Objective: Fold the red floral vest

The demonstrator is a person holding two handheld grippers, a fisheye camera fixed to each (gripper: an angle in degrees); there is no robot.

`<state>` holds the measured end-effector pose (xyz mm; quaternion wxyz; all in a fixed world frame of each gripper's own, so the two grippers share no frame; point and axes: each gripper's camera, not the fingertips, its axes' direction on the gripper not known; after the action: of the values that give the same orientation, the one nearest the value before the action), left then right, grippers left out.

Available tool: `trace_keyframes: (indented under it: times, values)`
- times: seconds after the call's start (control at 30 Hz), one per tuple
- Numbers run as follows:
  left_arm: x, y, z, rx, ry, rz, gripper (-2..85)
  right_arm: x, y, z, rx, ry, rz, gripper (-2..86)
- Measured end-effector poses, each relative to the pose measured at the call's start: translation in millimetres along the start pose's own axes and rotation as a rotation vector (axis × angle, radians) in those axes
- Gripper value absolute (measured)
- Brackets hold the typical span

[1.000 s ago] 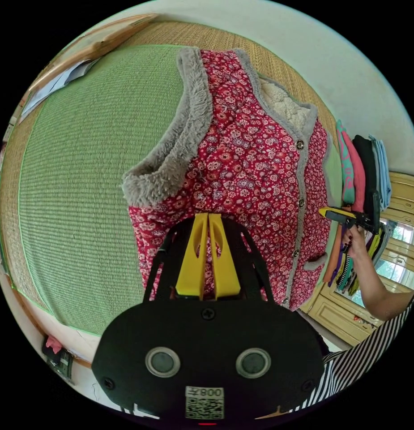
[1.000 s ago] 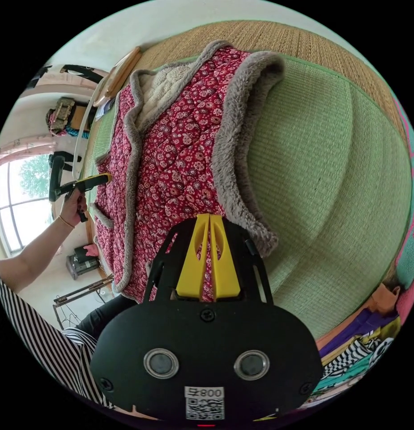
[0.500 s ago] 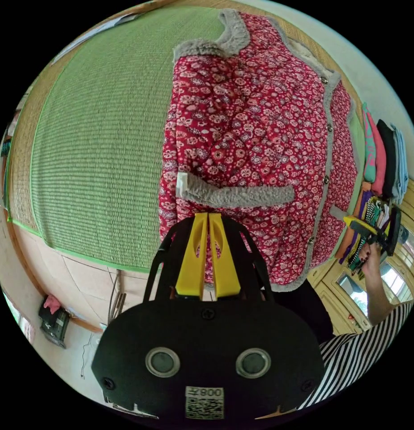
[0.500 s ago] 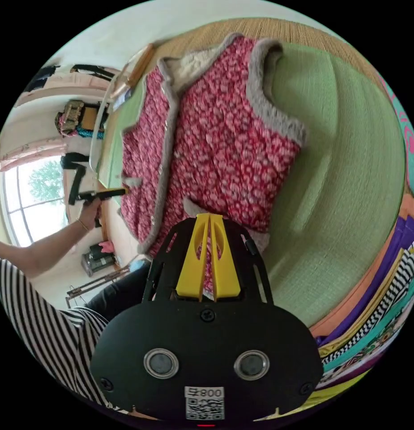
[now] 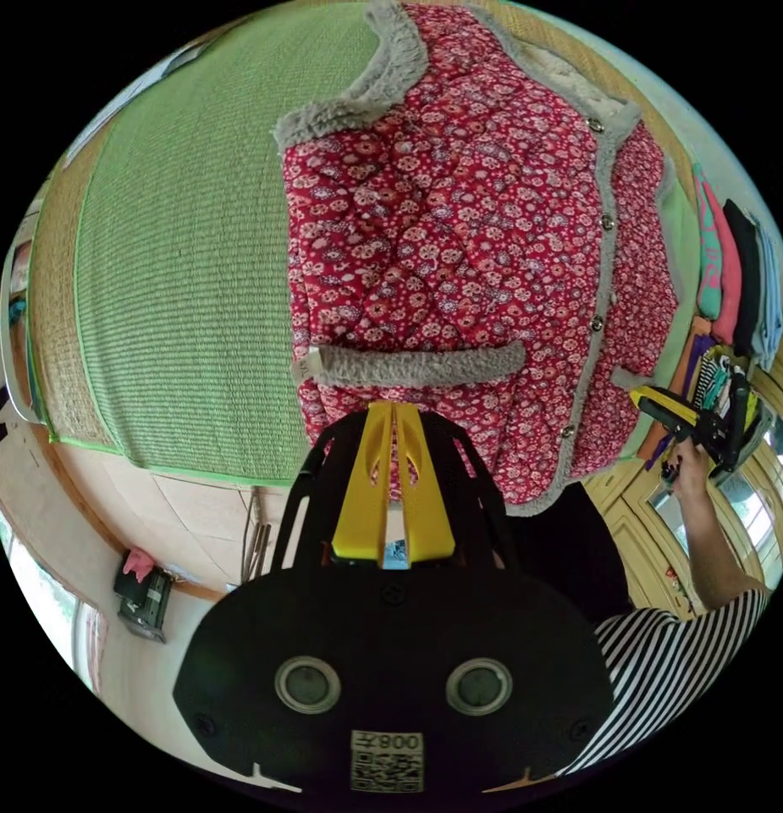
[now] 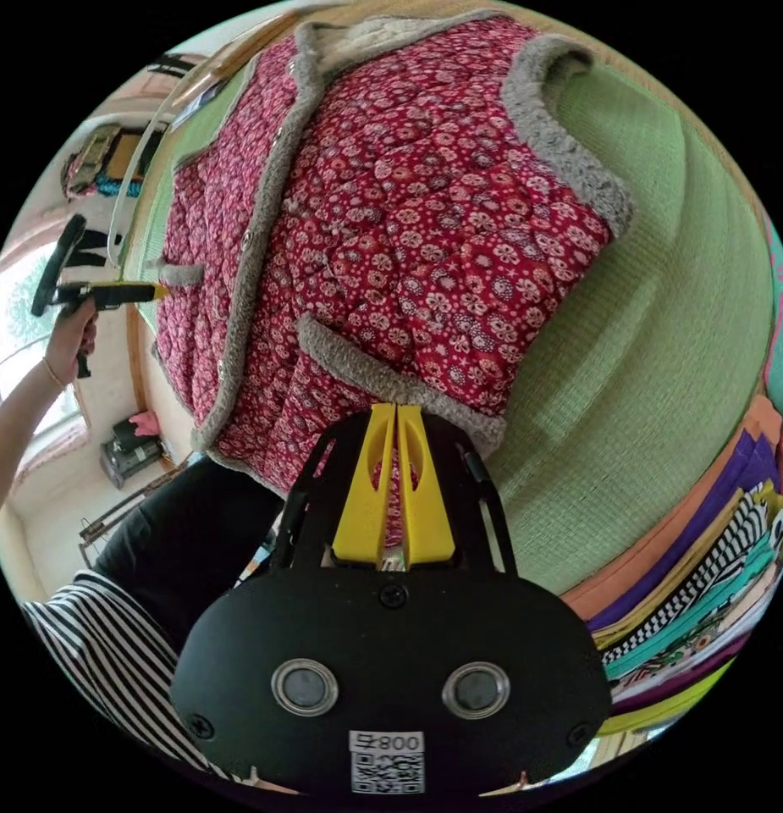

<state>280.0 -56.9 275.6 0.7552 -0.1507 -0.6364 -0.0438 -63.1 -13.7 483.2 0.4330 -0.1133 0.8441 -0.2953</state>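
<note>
The red floral vest (image 5: 459,246) with grey fleece trim lies front up on the green mat (image 5: 179,254), its collar at the far end. My left gripper (image 5: 394,417) is shut on the vest's near edge, just below a grey pocket band (image 5: 416,366). In the right gripper view the vest (image 6: 408,220) spreads away from my right gripper (image 6: 396,417), which is shut on the near edge below the other pocket band (image 6: 383,381). Each view also catches the other gripper at the vest's opposite side: the right gripper (image 5: 675,413) and the left gripper (image 6: 112,292), each in a hand.
Folded clothes (image 5: 730,271) are stacked beside the mat, and show as a colourful pile (image 6: 704,559) in the right gripper view. The person's striped sleeve (image 5: 662,627) and dark trousers (image 6: 188,533) are close to the mat's near edge. Wooden cabinets (image 5: 636,542) stand behind.
The vest has gone from bunched and raised to spread flat on the mat, and its pockets have come into sight. Both grippers drew back toward the mat's near edge and stayed shut.
</note>
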Motion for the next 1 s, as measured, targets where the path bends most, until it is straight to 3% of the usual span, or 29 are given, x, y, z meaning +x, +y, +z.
trace_keyframes:
  times: [0.2, 0.33, 0.43, 0.7, 0.83, 1.0]
  values:
    - [33.8, 7.1, -6.5, -0.028, 0.109, 0.108, 0.1, -21.9, 21.7, -27.1, 0.106, -0.092, -0.029, 0.1]
    - [50.7, -2.0, 23.9, -0.166, 0.078, 0.119, 0.1, -37.6, 12.7, 16.5, -0.035, -0.080, -0.054, 0.1]
    - [53.7, -7.8, 13.6, -0.168, 0.103, 0.129, 0.2, -32.6, 6.9, 13.7, -0.046, -0.157, 0.005, 0.1]
    - [48.5, -44.6, -90.8, 0.180, 0.258, 0.242, 1.5, -26.8, 5.1, -53.8, 0.120, -0.189, -0.037, 0.5]
    - [54.1, -99.9, -150.9, 0.307, 0.201, 0.328, 4.7, -9.3, -31.6, -109.8, 0.313, -0.187, 0.006, 2.1]
    - [70.5, -155.3, -201.1, 0.332, 0.090, 0.394, 9.3, 10.2, -92.4, -169.6, 0.458, -0.122, -0.010, 7.2]
